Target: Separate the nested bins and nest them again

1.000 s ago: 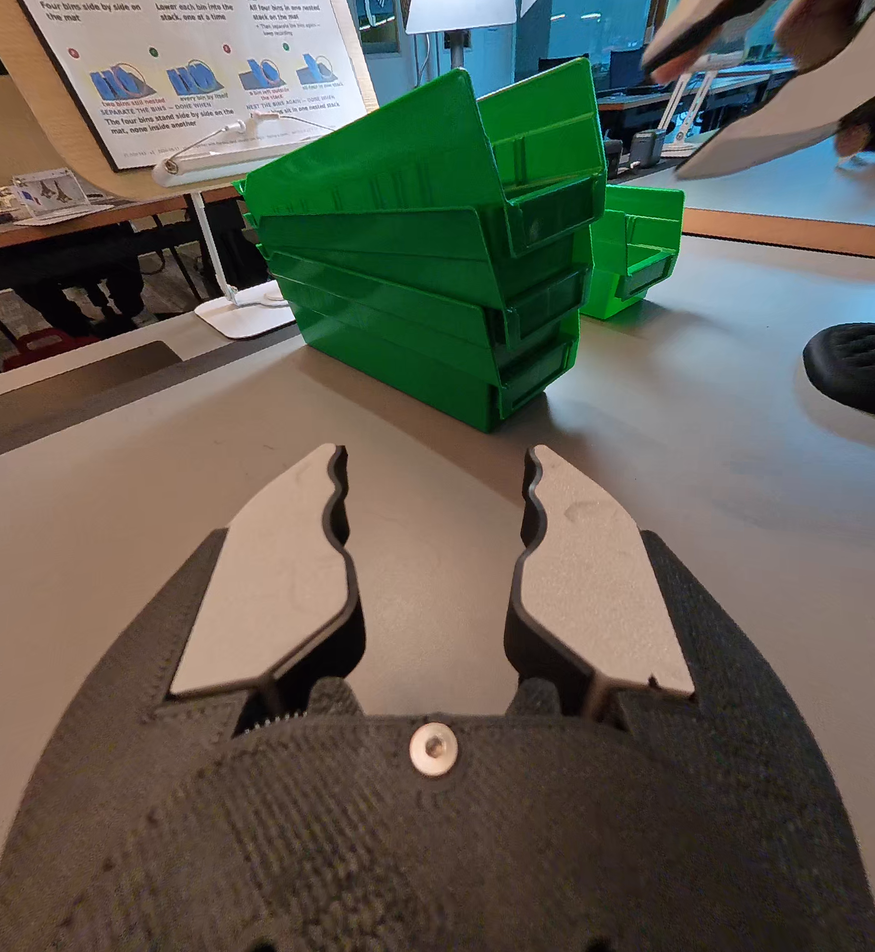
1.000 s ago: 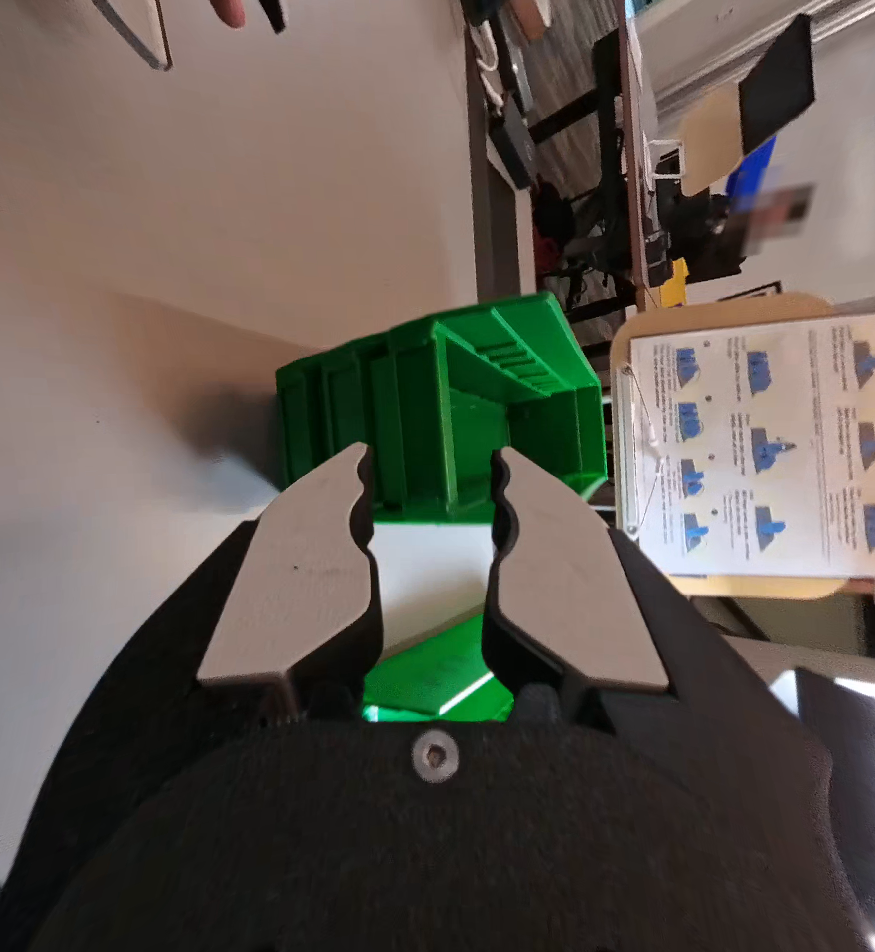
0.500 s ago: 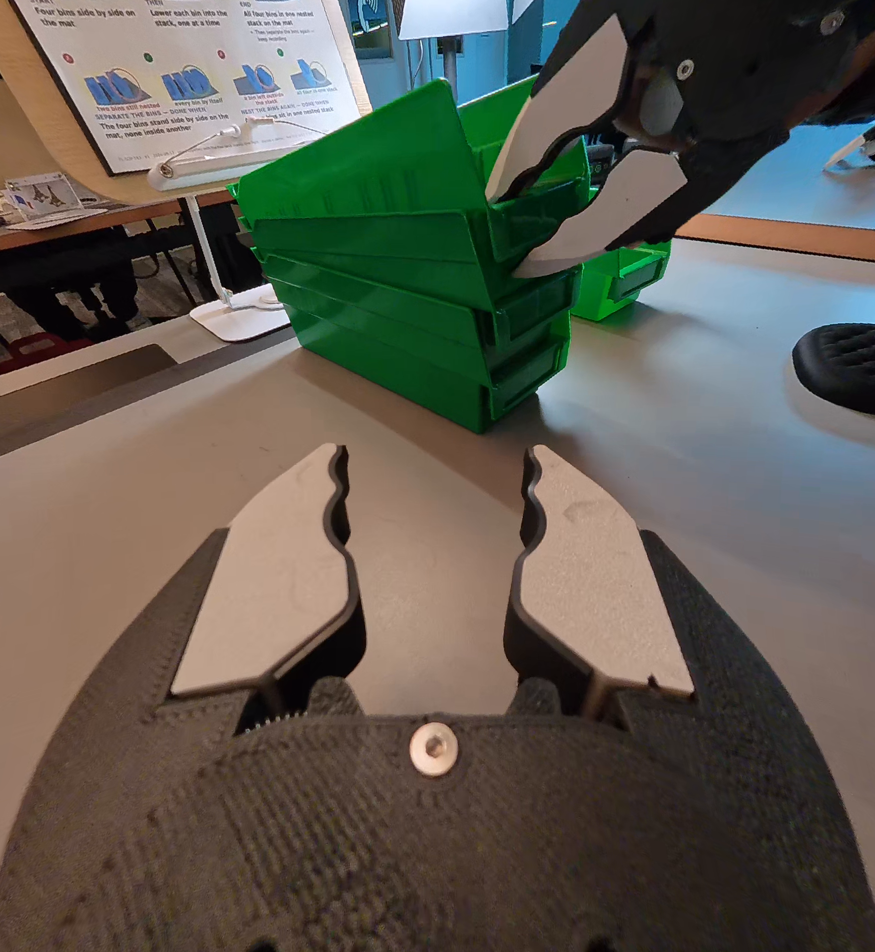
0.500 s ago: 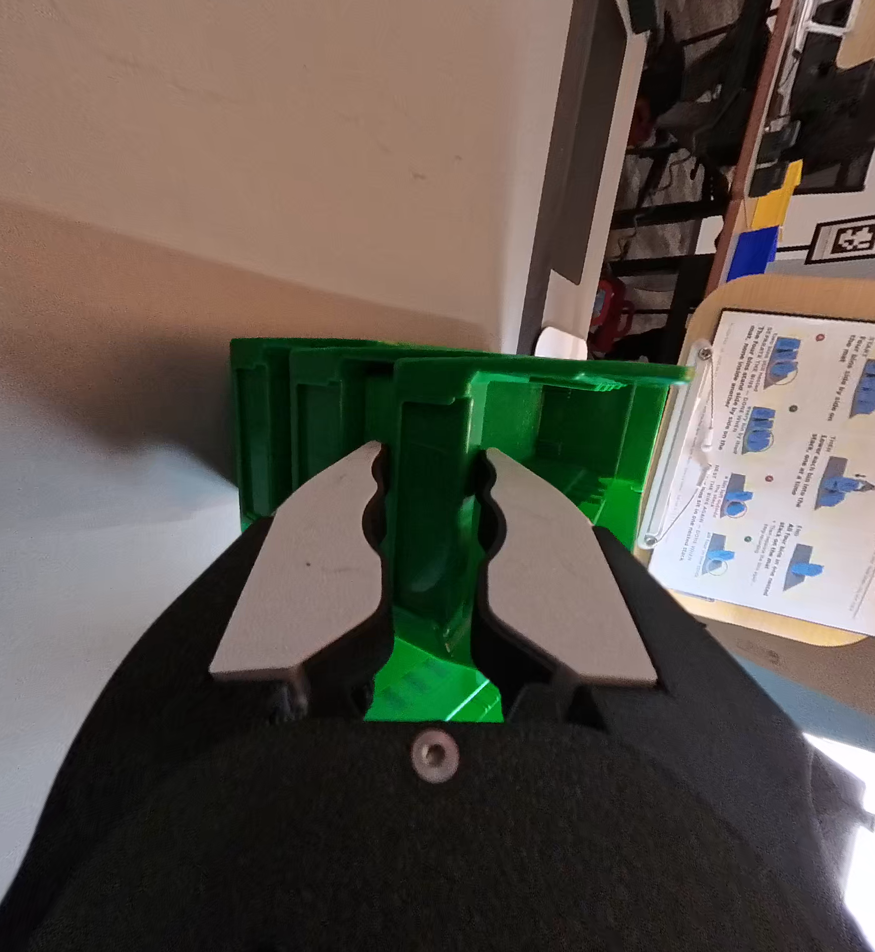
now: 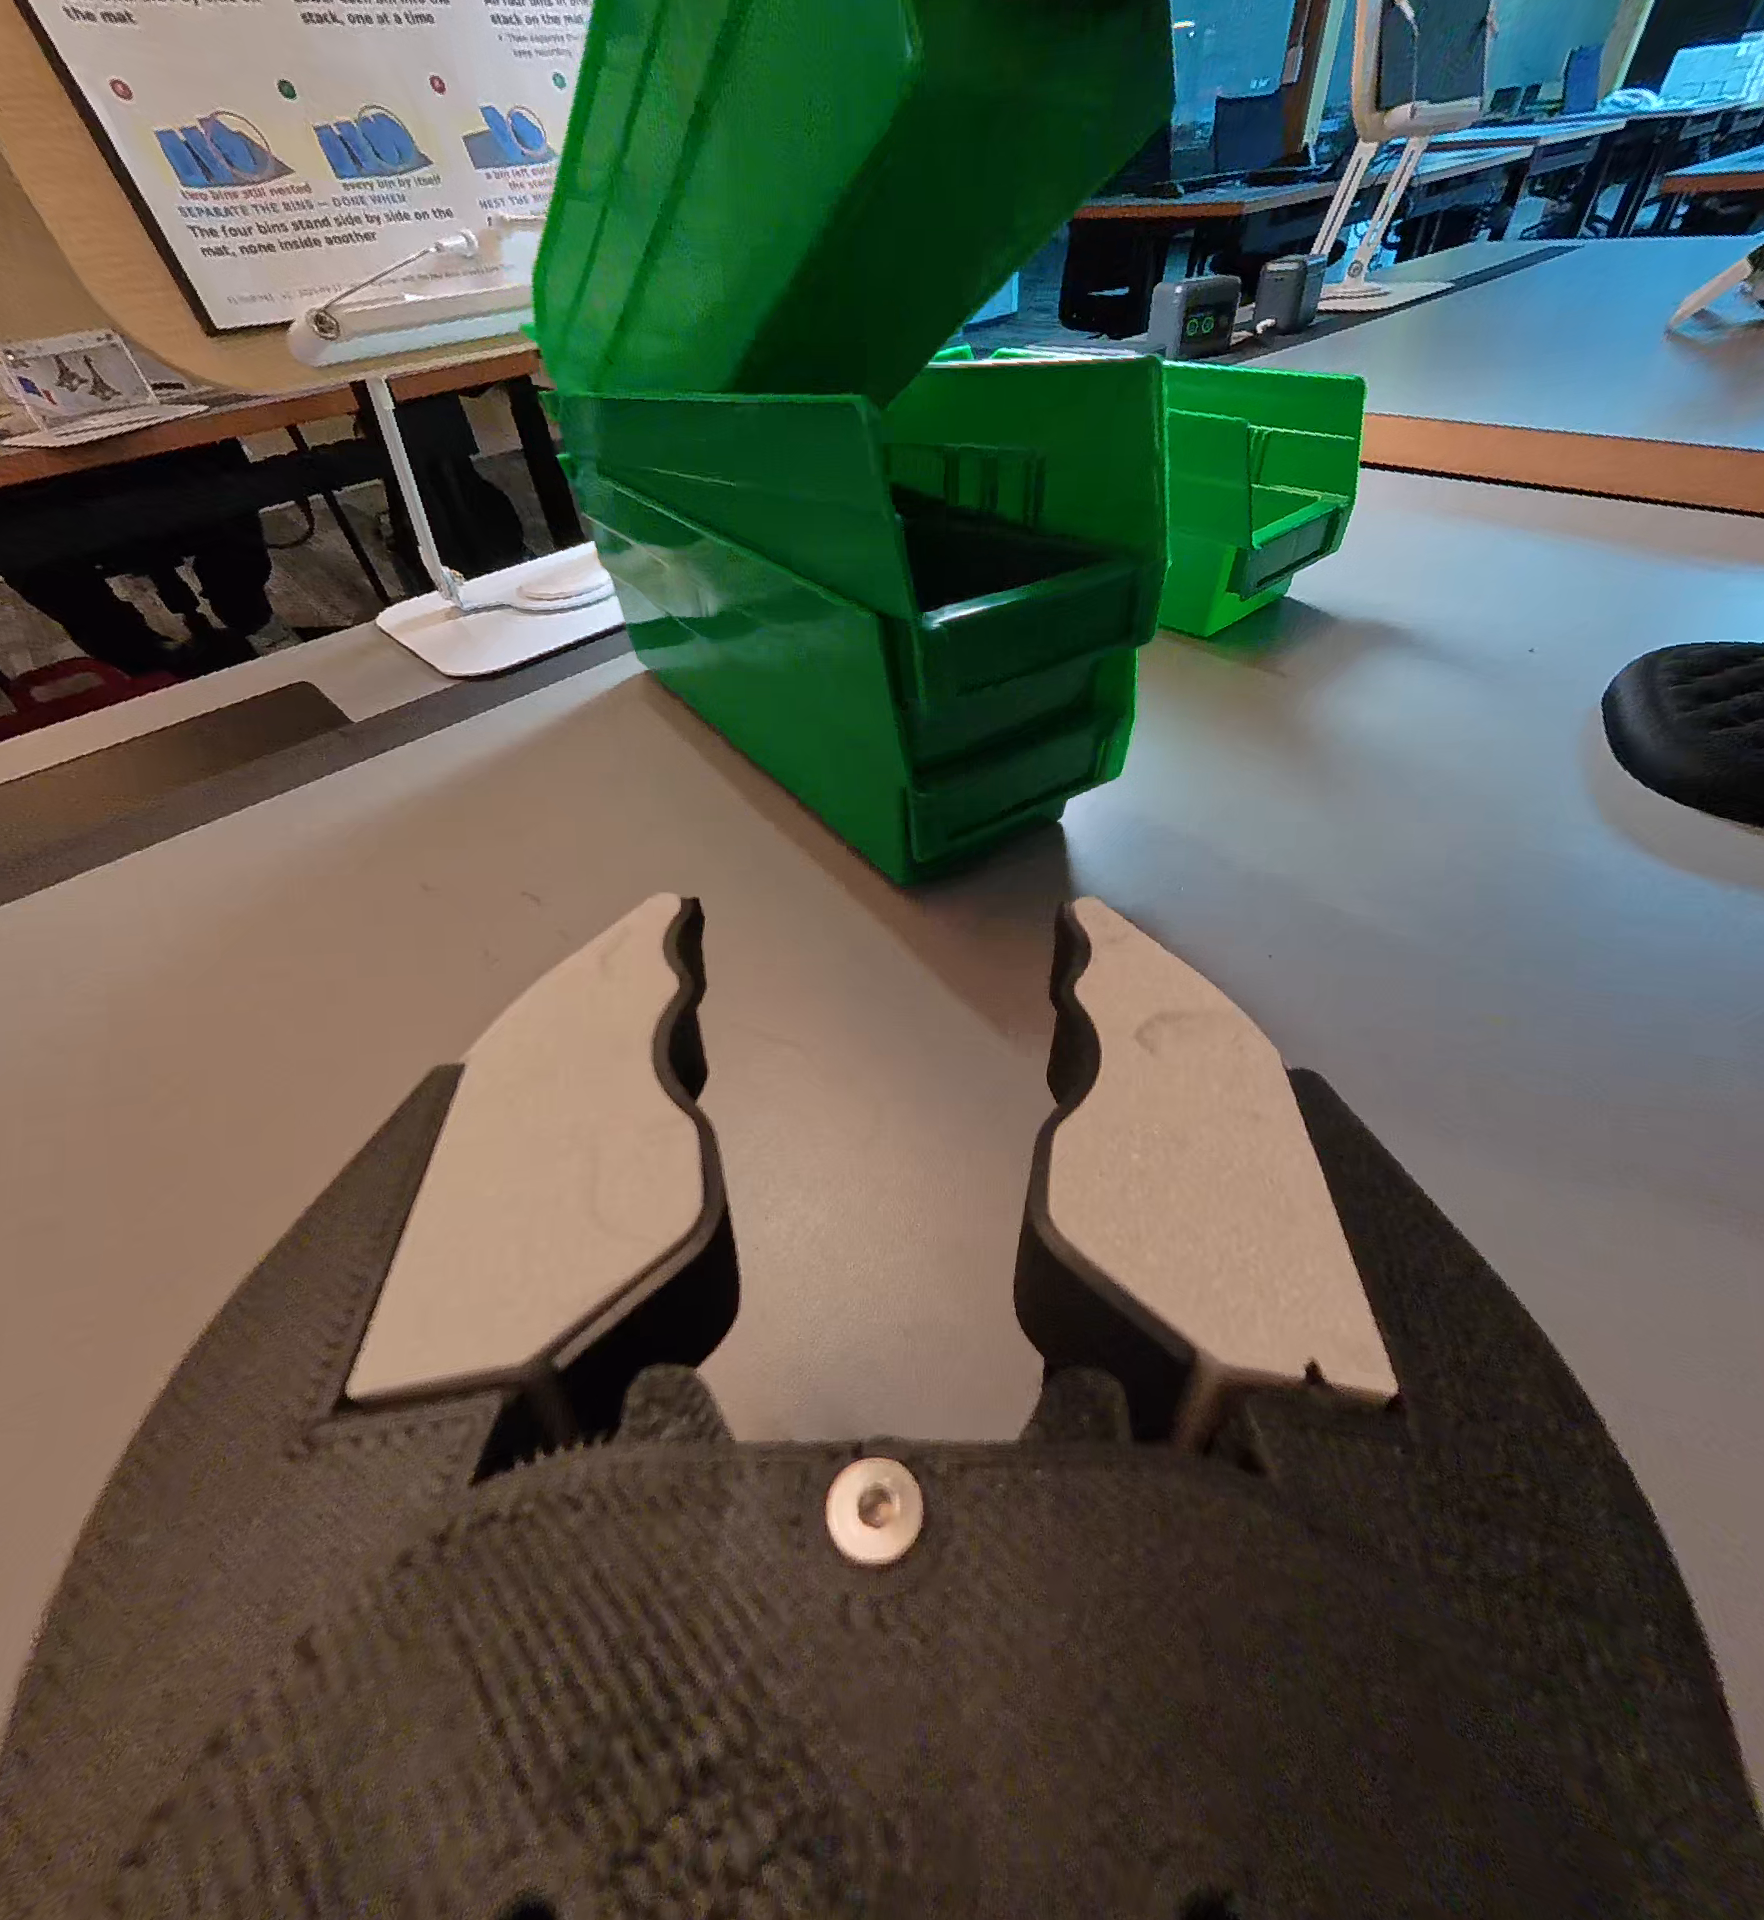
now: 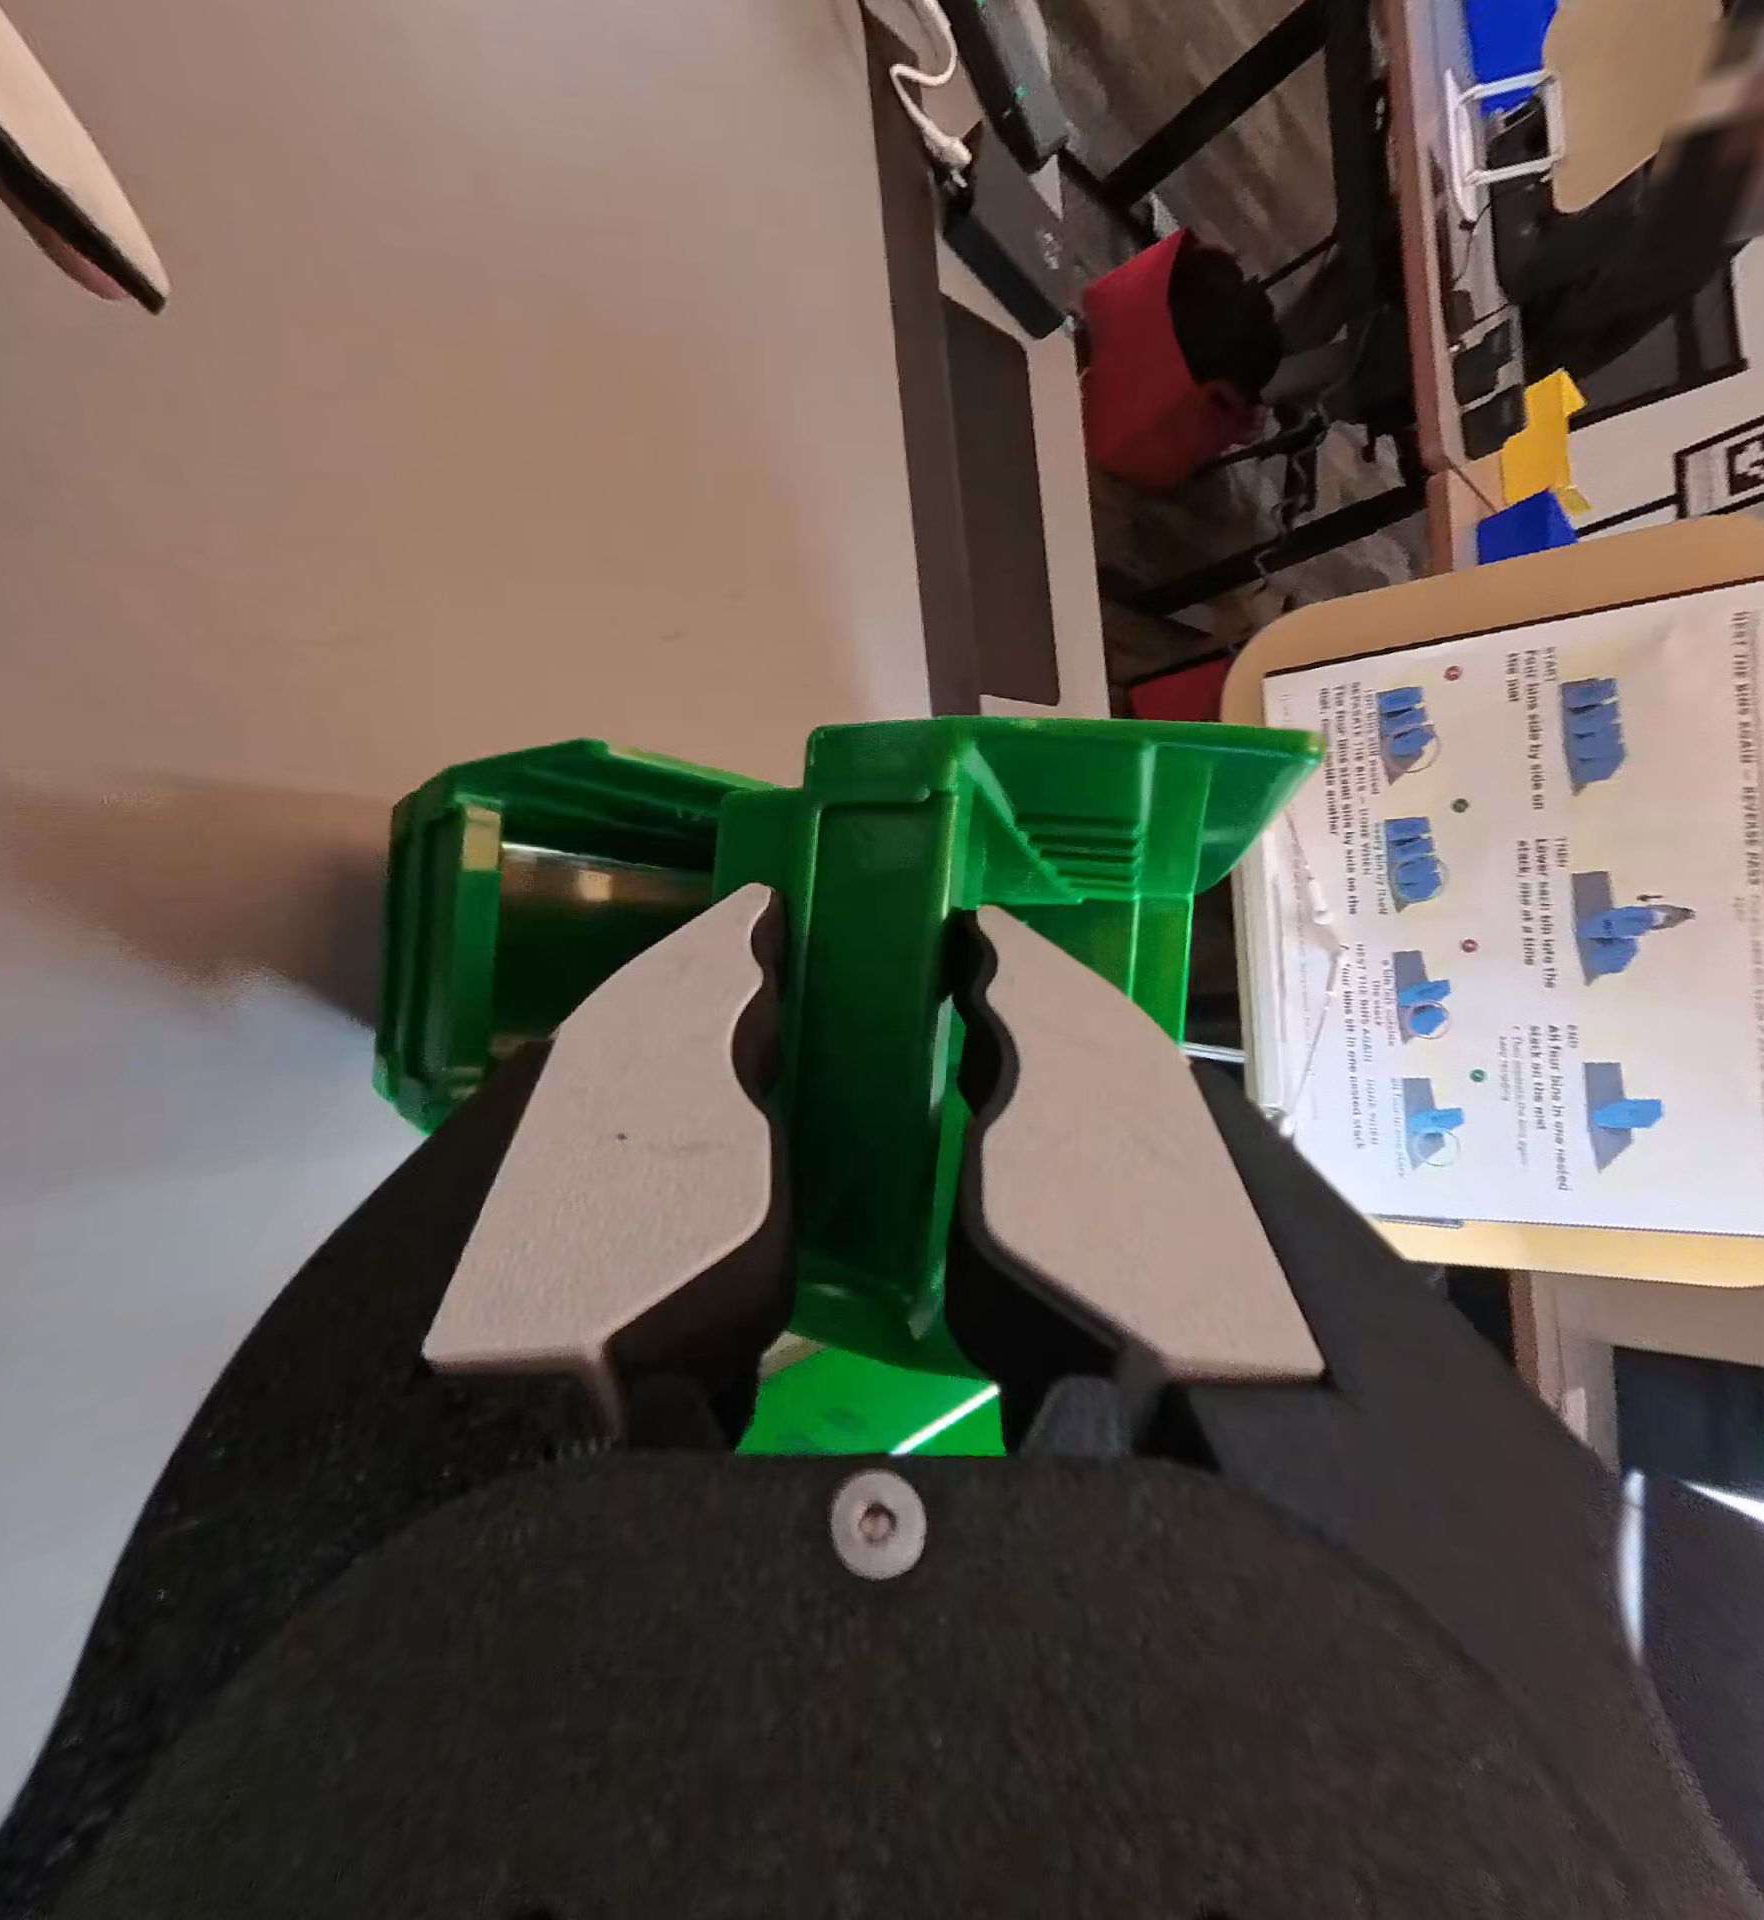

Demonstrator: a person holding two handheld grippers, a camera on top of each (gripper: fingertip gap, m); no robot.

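A stack of nested green bins (image 5: pixel 836 665) stands on the grey table (image 5: pixel 1377 1039), ahead of my left gripper (image 5: pixel 878 925). That gripper is open and empty, low over the table. The top green bin (image 5: pixel 816 177) hangs tilted above the stack, its back end still near the stack's rim. My right gripper (image 6: pixel 862 935) is shut on that bin's front wall (image 6: pixel 867 1091). The stack also shows in the right wrist view (image 6: pixel 442 935), behind the held bin. One more green bin (image 5: pixel 1262 488) stands alone behind the stack.
A black pad (image 5: pixel 1730 738) lies on the table at the right. A white lamp base (image 5: pixel 504 623) and a picture board (image 5: pixel 286 156) stand behind the stack on the left. The table edge (image 5: pixel 1584 488) runs behind the lone bin. The board also shows in the right wrist view (image 6: pixel 1543 935). The tips of one gripper are about 20 centimetres away from the tips of the other.
My right gripper came down onto the top bin's front wall, shut on it and lifted the bin, tilted, up from the stack. My left gripper has stayed in place, open.
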